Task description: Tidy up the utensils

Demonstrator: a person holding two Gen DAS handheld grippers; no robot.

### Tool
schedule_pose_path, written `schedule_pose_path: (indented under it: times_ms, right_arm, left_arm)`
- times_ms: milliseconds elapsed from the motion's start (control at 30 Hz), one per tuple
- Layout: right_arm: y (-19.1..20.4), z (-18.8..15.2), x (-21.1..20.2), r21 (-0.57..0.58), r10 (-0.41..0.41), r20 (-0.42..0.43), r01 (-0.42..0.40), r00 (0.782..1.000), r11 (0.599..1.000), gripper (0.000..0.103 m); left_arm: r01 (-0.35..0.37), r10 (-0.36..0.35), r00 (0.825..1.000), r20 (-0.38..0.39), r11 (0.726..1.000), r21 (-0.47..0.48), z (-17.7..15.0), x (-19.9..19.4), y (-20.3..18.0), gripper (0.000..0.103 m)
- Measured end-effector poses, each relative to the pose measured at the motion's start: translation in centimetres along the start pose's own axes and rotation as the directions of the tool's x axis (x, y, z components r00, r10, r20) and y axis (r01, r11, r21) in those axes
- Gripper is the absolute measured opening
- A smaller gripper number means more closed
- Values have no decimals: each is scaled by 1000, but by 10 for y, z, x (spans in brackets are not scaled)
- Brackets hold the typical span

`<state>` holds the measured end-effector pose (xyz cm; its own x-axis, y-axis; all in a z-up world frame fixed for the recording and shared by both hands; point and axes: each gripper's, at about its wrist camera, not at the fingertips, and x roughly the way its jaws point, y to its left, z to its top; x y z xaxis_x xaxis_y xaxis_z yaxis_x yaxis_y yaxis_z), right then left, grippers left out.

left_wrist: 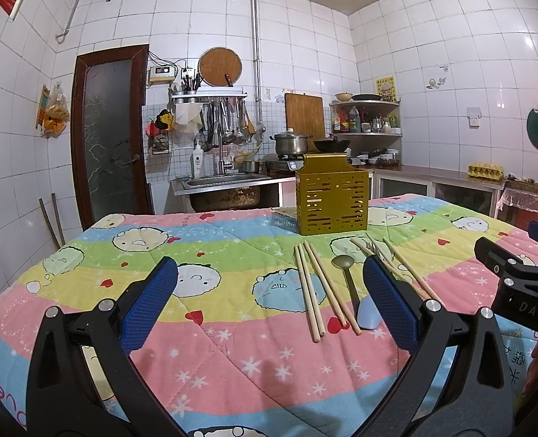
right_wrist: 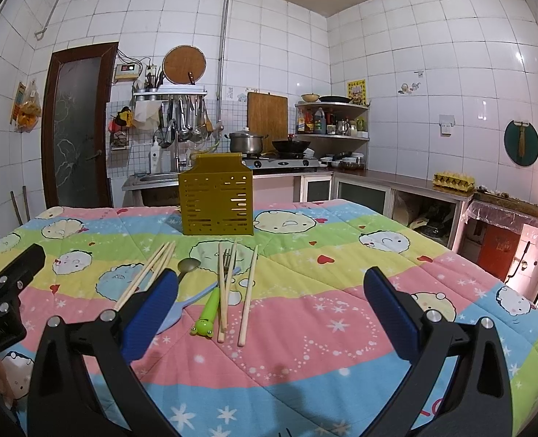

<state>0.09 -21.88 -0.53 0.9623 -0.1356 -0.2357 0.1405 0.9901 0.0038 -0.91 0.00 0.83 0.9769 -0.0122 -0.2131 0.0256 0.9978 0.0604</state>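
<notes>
A gold slotted utensil holder (left_wrist: 332, 200) (right_wrist: 216, 200) stands upright on the quilt-covered table (left_wrist: 232, 364). In front of it lie several wooden chopsticks (left_wrist: 314, 287) (right_wrist: 249, 291), a spoon (left_wrist: 343, 261) (right_wrist: 188, 265) with a blue handle, and a fork (right_wrist: 210, 306) with a green frog handle. My left gripper (left_wrist: 272, 298) hovers open over the quilt, left of the chopsticks, holding nothing. My right gripper (right_wrist: 274, 306) is also open and empty, with its left pad (right_wrist: 152, 313) covering part of the spoon handle. Each gripper shows at the edge of the other's view.
Behind the table are a sink (left_wrist: 229, 182), a stove with a pot (left_wrist: 291, 142) and a wok (right_wrist: 291, 145), and a corner shelf of bottles (right_wrist: 327, 120). A counter with an egg tray (right_wrist: 453, 180) runs along the right wall. A dark door (left_wrist: 108, 134) is at back left.
</notes>
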Motion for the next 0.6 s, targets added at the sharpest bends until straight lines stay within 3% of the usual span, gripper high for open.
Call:
schedule_pose_path:
  times_ms: [367, 600]
  right_arm:
    - [4, -1, 0, -14, -7, -4, 7, 1000, 1000, 99]
    - [8, -1, 4, -37, -8, -20, 8, 1000, 999, 99]
  left_arm:
    - [20, -20, 999, -37, 1000, 2, -2, 8, 3, 98]
    - [48, -50, 993, -106, 999, -19, -7, 21, 7, 98]
